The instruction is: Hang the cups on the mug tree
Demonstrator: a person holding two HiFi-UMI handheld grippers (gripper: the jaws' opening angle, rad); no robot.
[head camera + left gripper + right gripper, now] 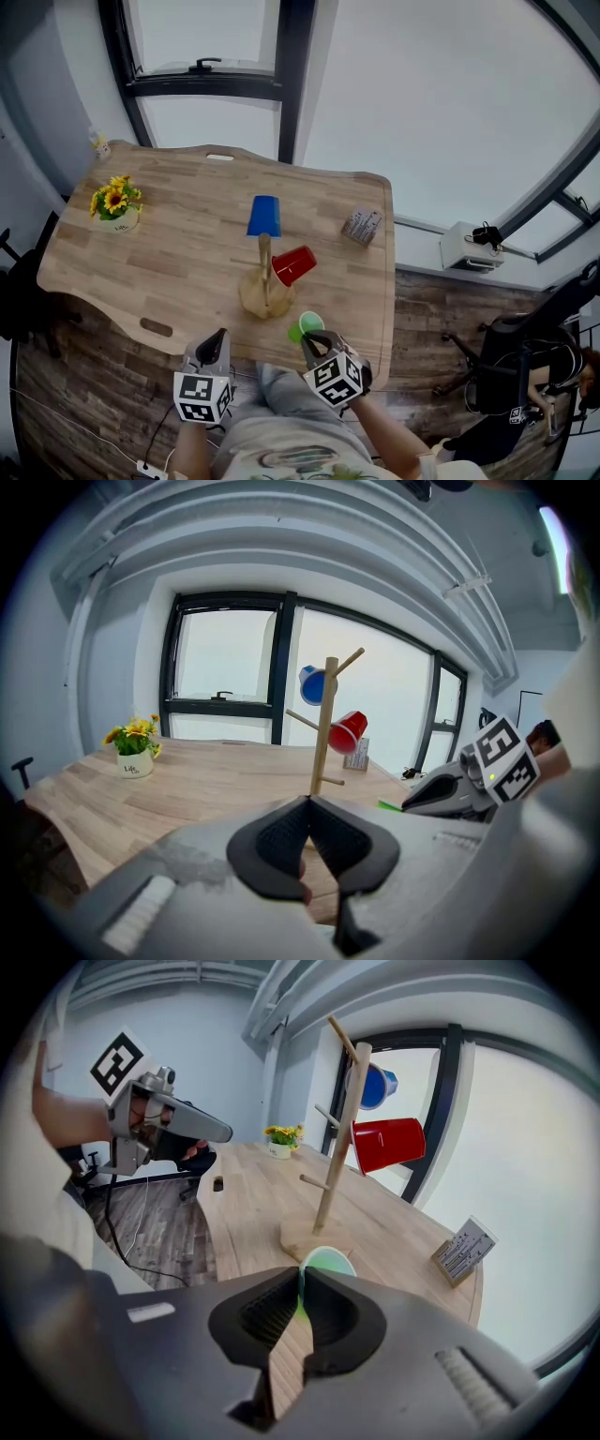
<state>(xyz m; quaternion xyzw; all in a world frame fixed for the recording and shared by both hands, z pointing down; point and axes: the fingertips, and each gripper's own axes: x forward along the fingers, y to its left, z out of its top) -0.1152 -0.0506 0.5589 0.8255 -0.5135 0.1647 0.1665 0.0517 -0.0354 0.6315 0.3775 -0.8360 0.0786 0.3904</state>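
Observation:
The wooden mug tree (265, 281) stands near the table's front edge, with a blue cup (264, 216) hung up high and a red cup (293, 265) on a lower peg. My right gripper (314, 343) is shut on the rim of a green cup (305, 326) just in front of the tree's base. In the right gripper view the green cup (323, 1262) shows between the pads, with the tree (336, 1147) beyond it. My left gripper (215, 349) hangs at the table's front edge, left of the tree, shut and holding nothing (309, 803).
A pot of yellow flowers (115, 206) sits at the table's far left. A small grey card stand (362, 226) is at the far right. Windows lie behind the table. An office chair (525, 356) and a white box (472, 246) are off to the right.

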